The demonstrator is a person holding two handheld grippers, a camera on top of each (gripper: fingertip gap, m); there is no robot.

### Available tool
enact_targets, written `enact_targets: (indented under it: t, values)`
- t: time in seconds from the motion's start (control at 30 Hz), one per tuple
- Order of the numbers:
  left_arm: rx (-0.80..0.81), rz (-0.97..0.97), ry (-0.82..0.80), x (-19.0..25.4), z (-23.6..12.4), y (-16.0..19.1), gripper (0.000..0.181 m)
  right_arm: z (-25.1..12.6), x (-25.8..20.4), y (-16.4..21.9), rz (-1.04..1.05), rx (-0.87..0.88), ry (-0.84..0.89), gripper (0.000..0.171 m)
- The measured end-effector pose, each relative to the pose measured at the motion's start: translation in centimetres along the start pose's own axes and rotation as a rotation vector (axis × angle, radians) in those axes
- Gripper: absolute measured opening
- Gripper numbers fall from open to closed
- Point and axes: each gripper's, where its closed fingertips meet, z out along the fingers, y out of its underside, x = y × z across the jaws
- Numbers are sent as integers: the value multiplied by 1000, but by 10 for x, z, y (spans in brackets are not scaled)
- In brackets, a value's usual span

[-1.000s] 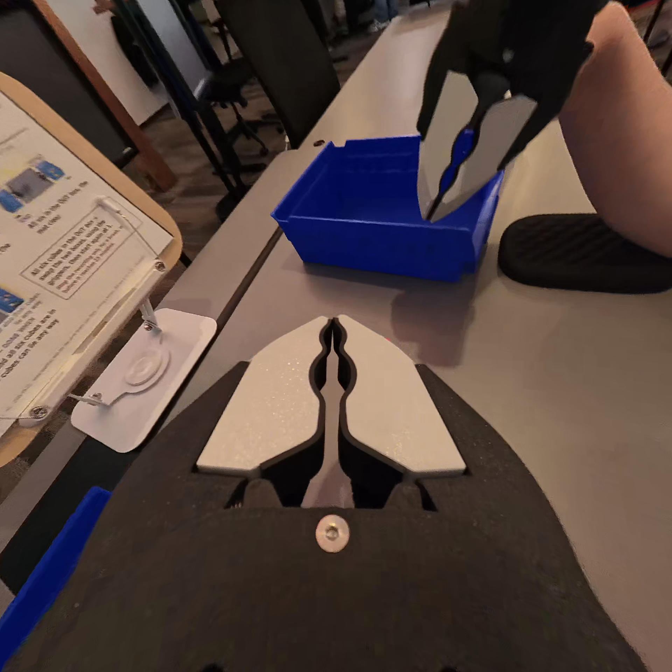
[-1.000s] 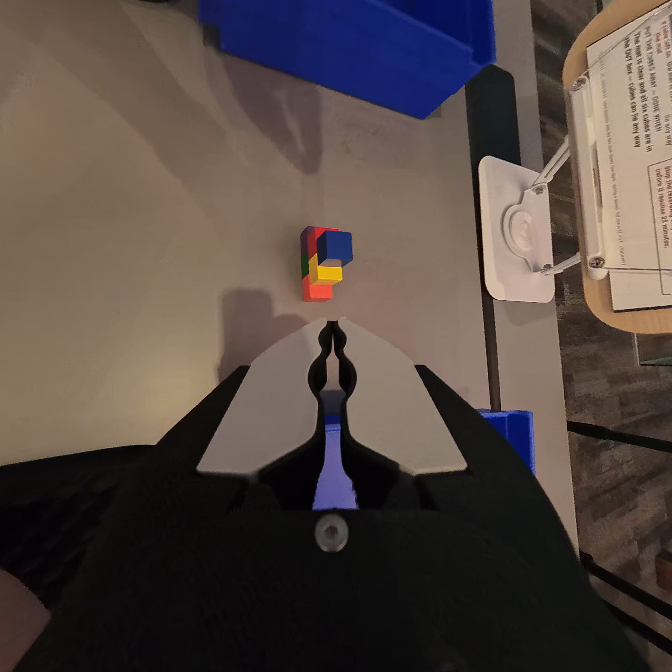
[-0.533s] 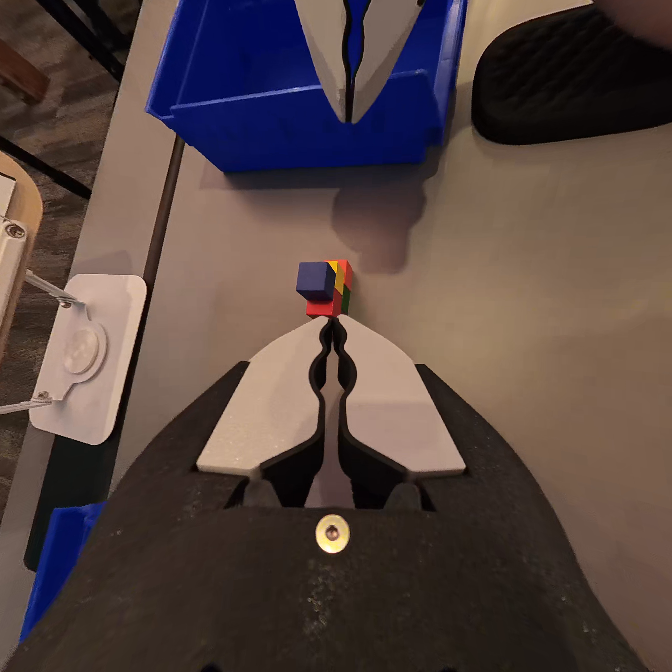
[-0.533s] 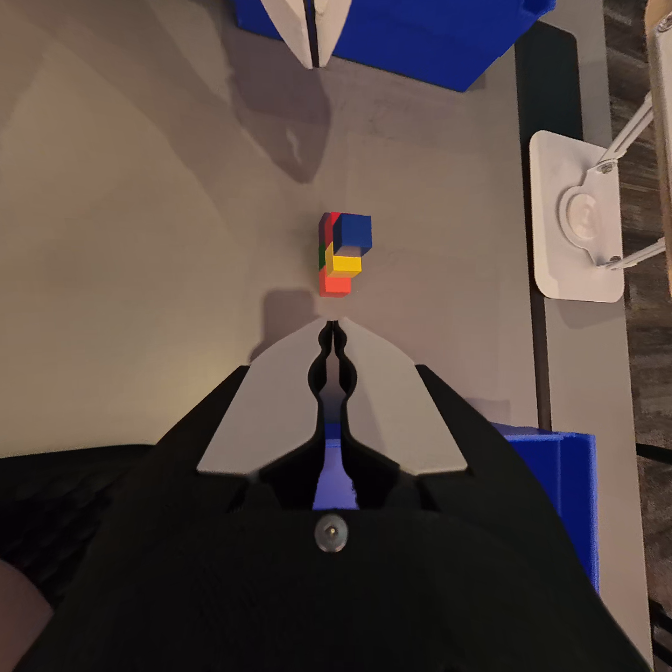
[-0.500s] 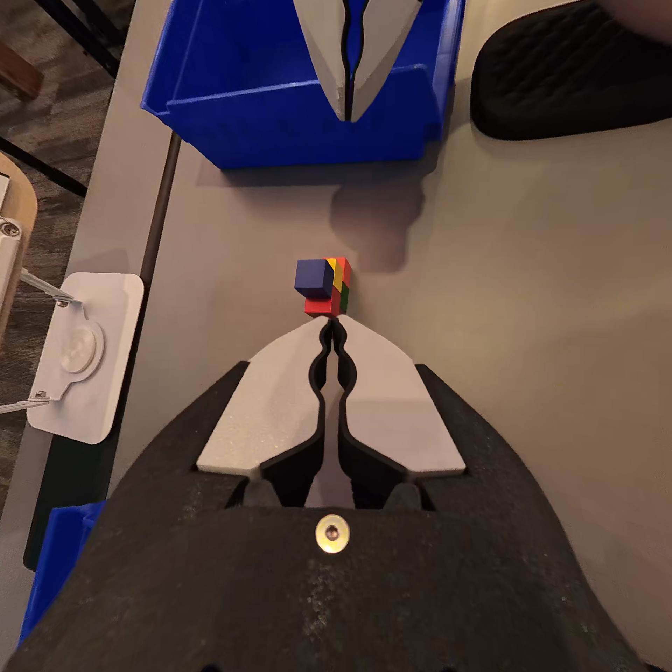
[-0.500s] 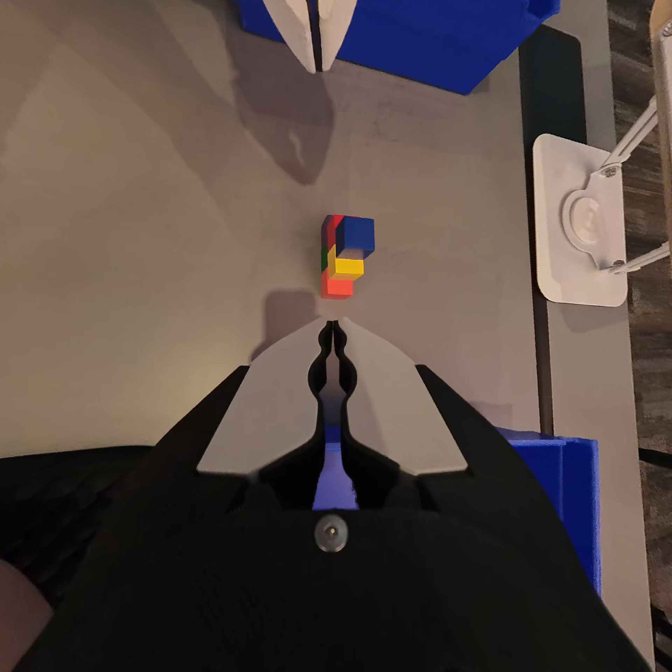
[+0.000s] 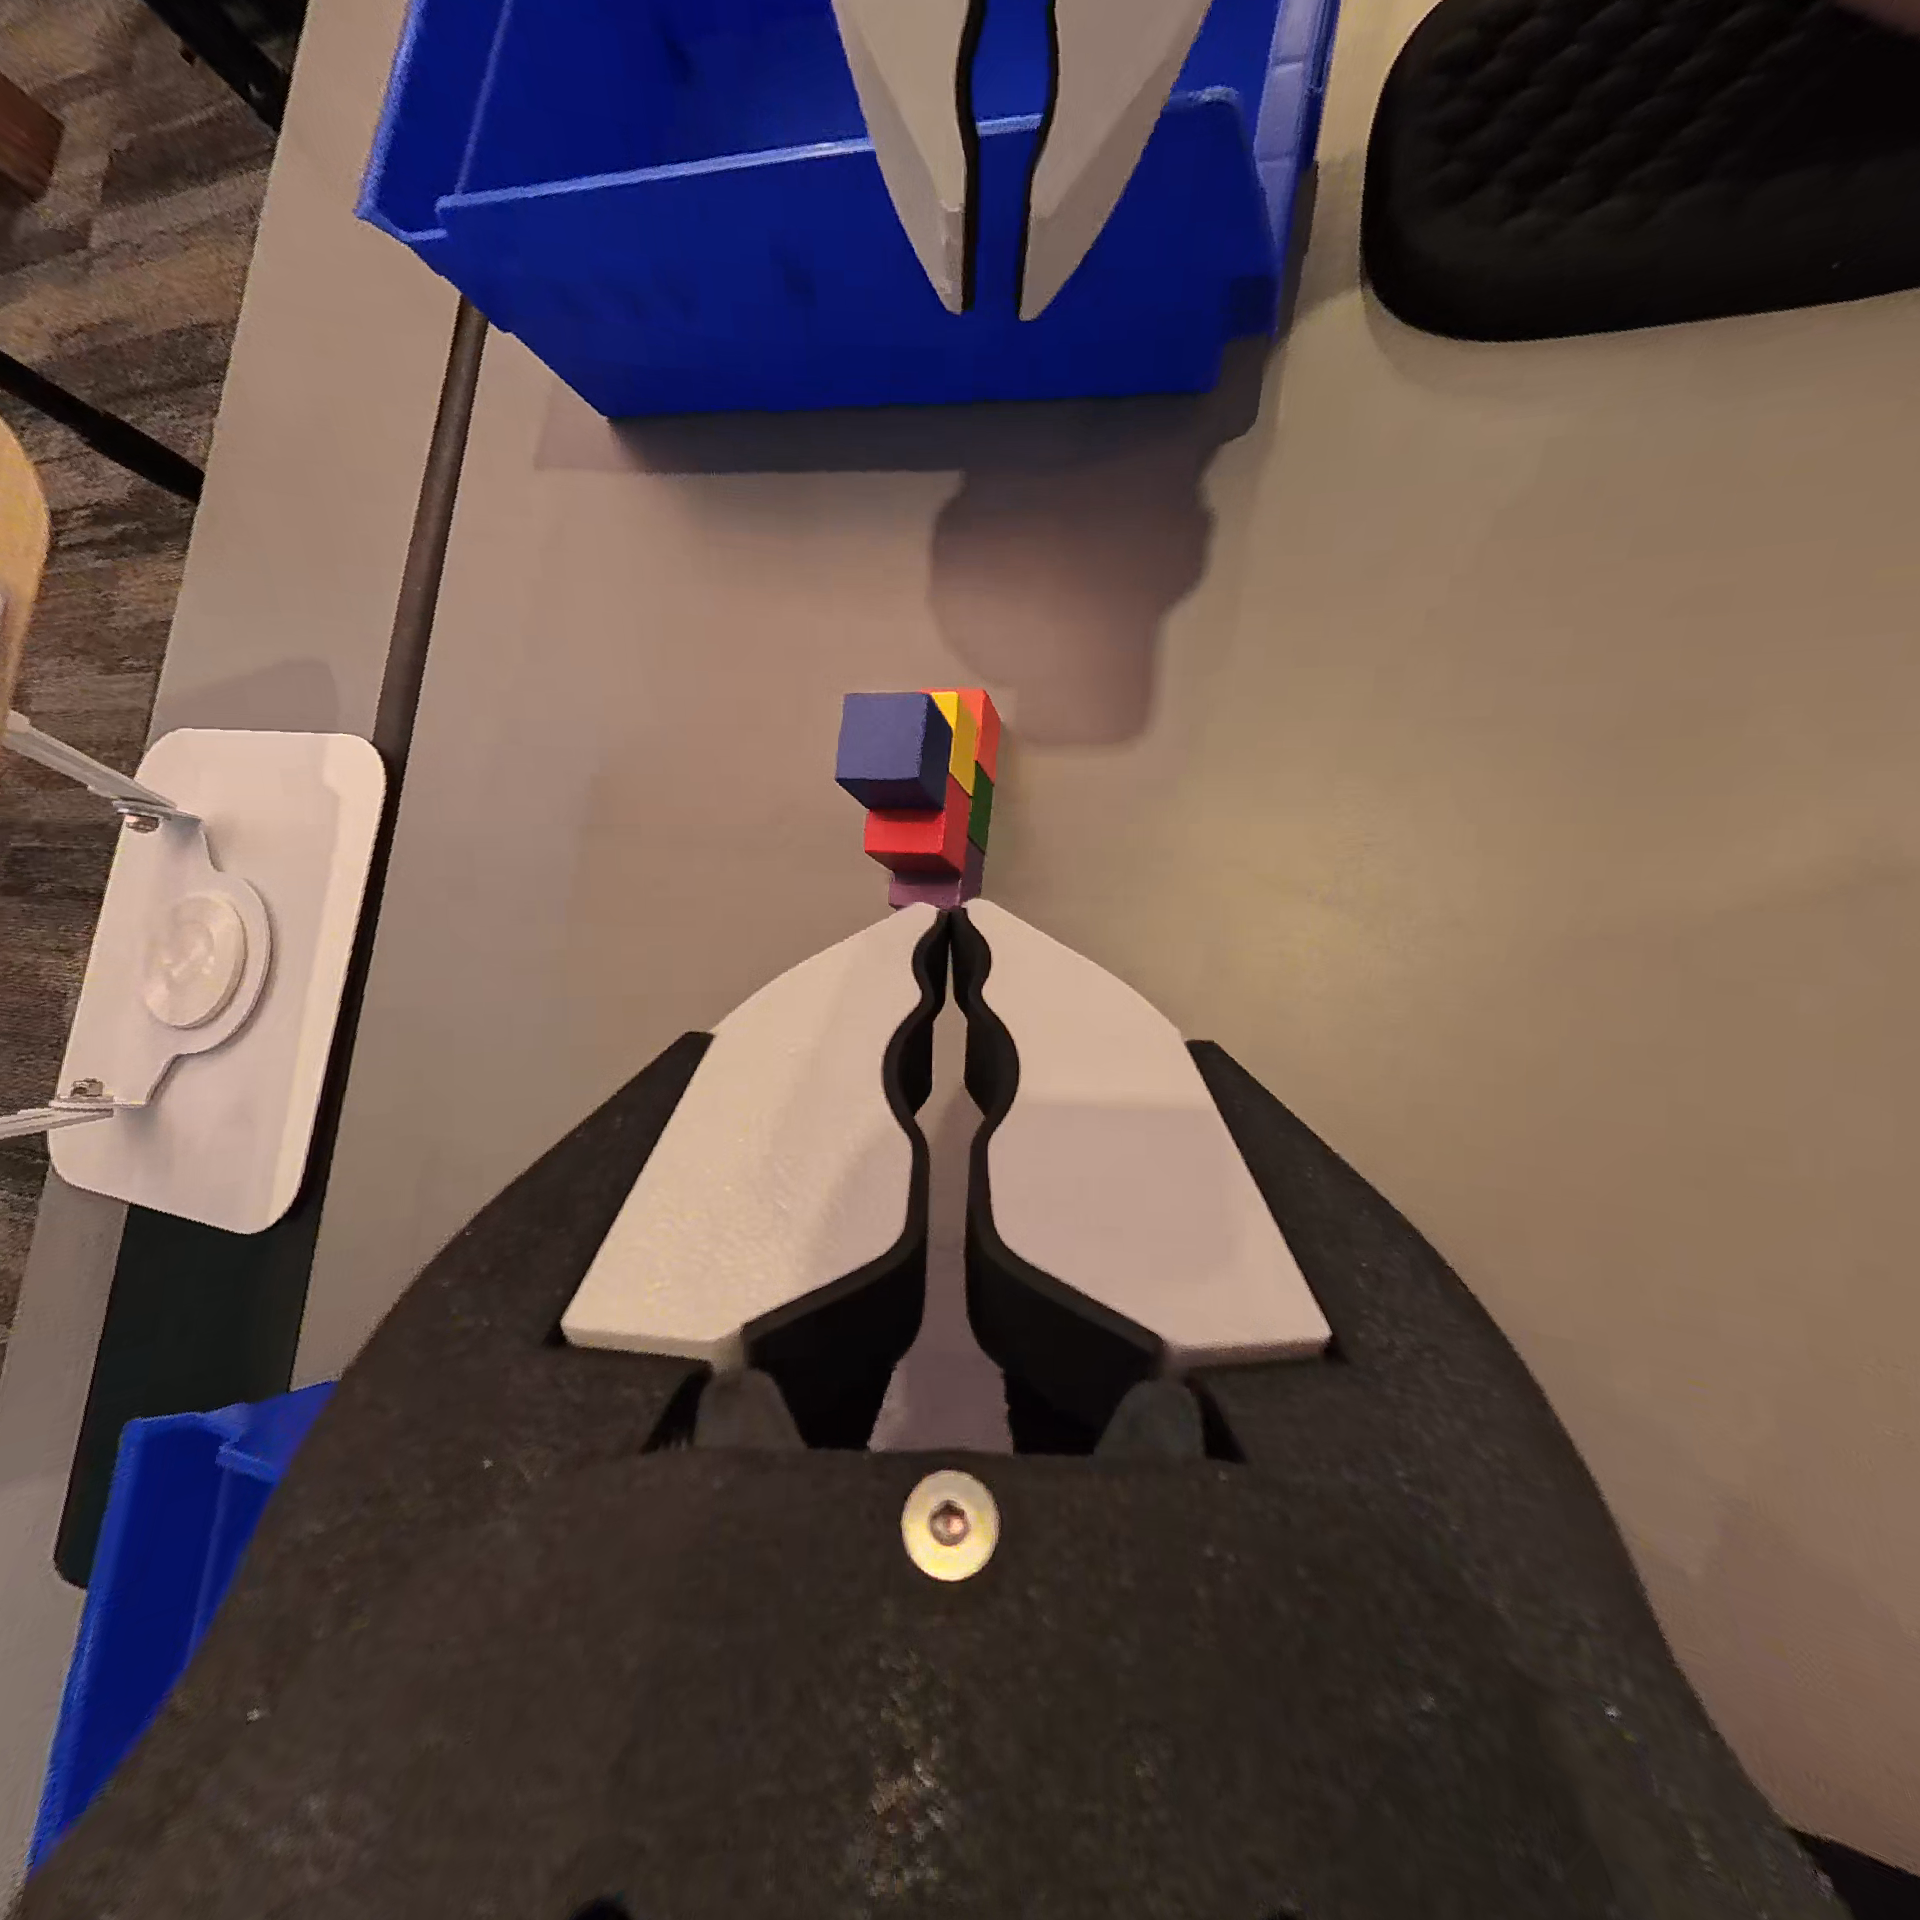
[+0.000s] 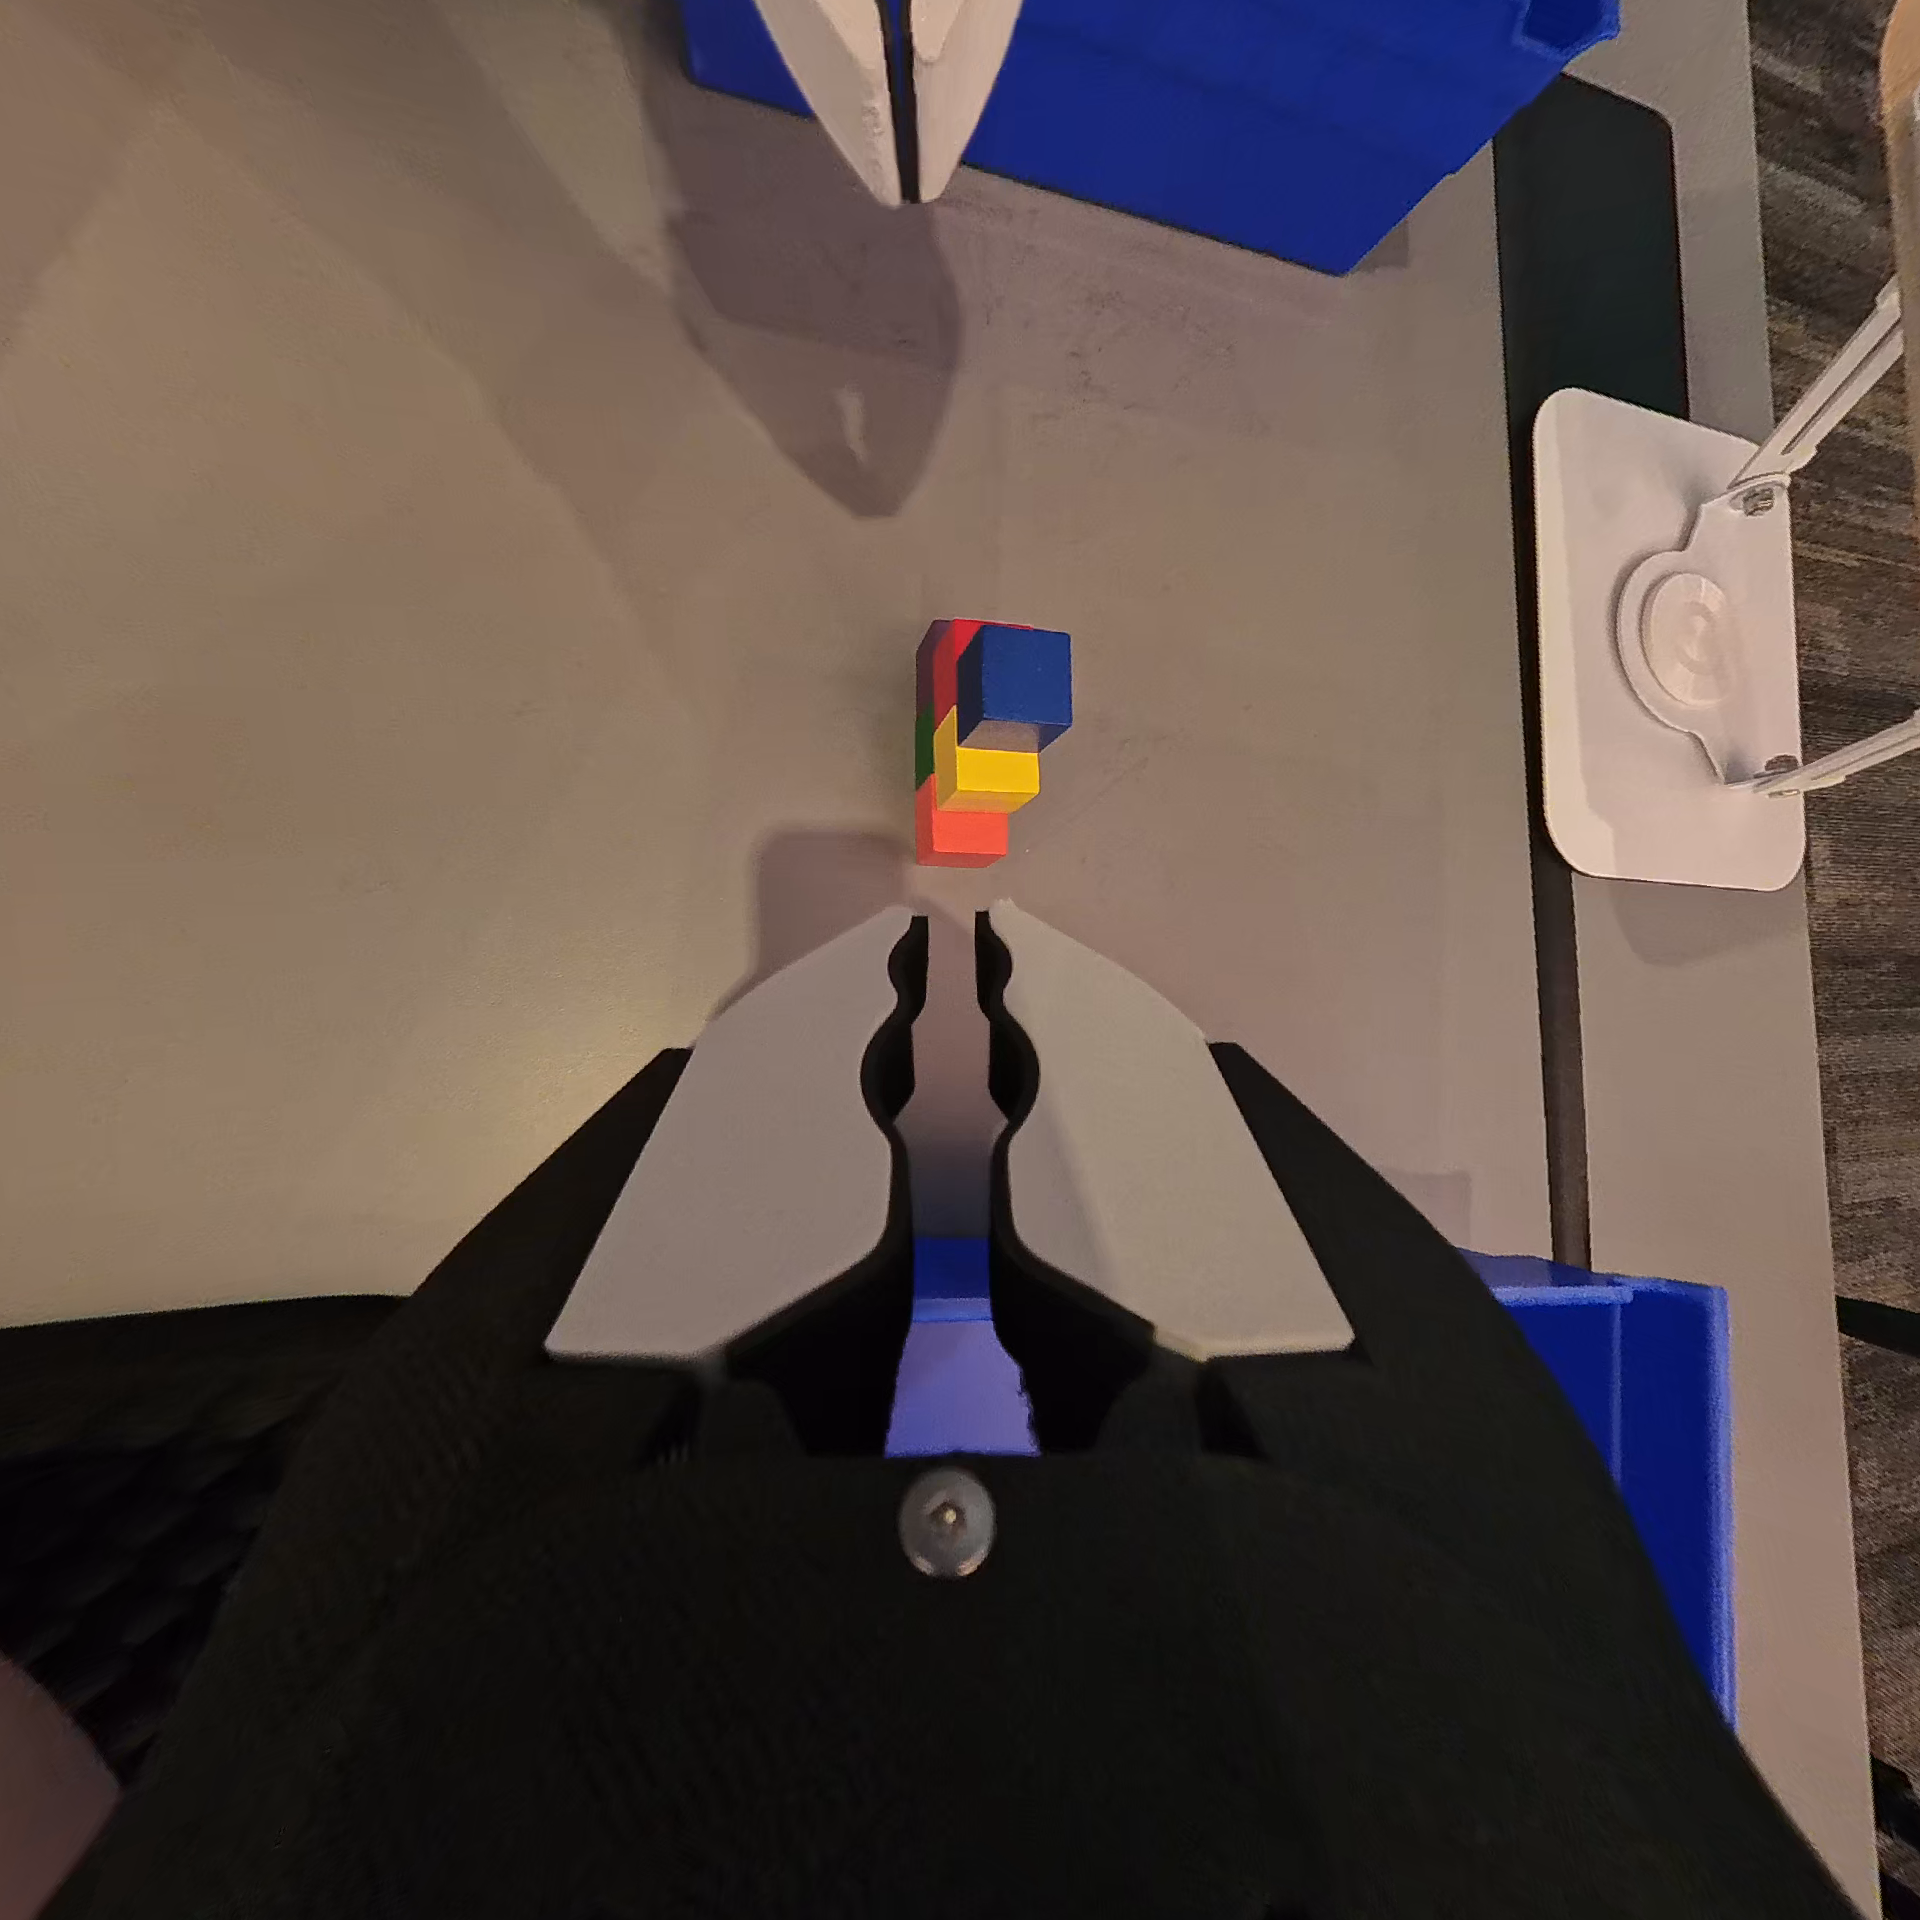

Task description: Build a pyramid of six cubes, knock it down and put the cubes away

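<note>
A pyramid of six coloured cubes (image 7: 925,800) stands on the grey table (image 7: 1455,831), with a blue cube (image 7: 891,746) on top. In the right wrist view the blue cube (image 8: 1023,675) sits above a yellow cube (image 8: 992,774) and an orange cube (image 8: 961,836). My left gripper (image 7: 948,914) is shut and empty, its tips just short of the pyramid's purple end. My right gripper (image 8: 951,914) faces it from the orange end, jaws slightly parted and empty. Each gripper shows at the top of the other's view: the right (image 7: 992,301) and the left (image 8: 904,197).
One blue bin (image 7: 727,270) stands behind the right gripper and another blue bin (image 8: 1247,135) behind the left. A white stand base (image 7: 208,977) sits at the table edge and also shows in the right wrist view (image 8: 1662,644). A black pad (image 7: 1662,156) lies beside the far bin. One gripper's finger ends stand about 12 cm off the other's. The blue cube (image 7: 891,746) is about equally far from each gripper, around 9 cm. Look for it in the right wrist view (image 8: 1011,661) too.
The left gripper has tilted down from looking across the table to facing the pyramid. The right gripper's jaws, shut before, have parted a little. The pyramid has not moved.
</note>
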Motion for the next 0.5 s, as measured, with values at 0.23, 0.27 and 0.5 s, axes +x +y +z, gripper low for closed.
enact_targets:
  t: [0.23,0.27,0.5]
  values:
    - [28,-10,-8,-1,-1,-5,5,2,2,1,9,8,2,16]
    - [30,-14,-8,-1,-1,-5,6,3,3,1,12,7,2,16]
    - [28,-29,-48,-7,-1,-6,25,5,5,2,20,5,12,21]
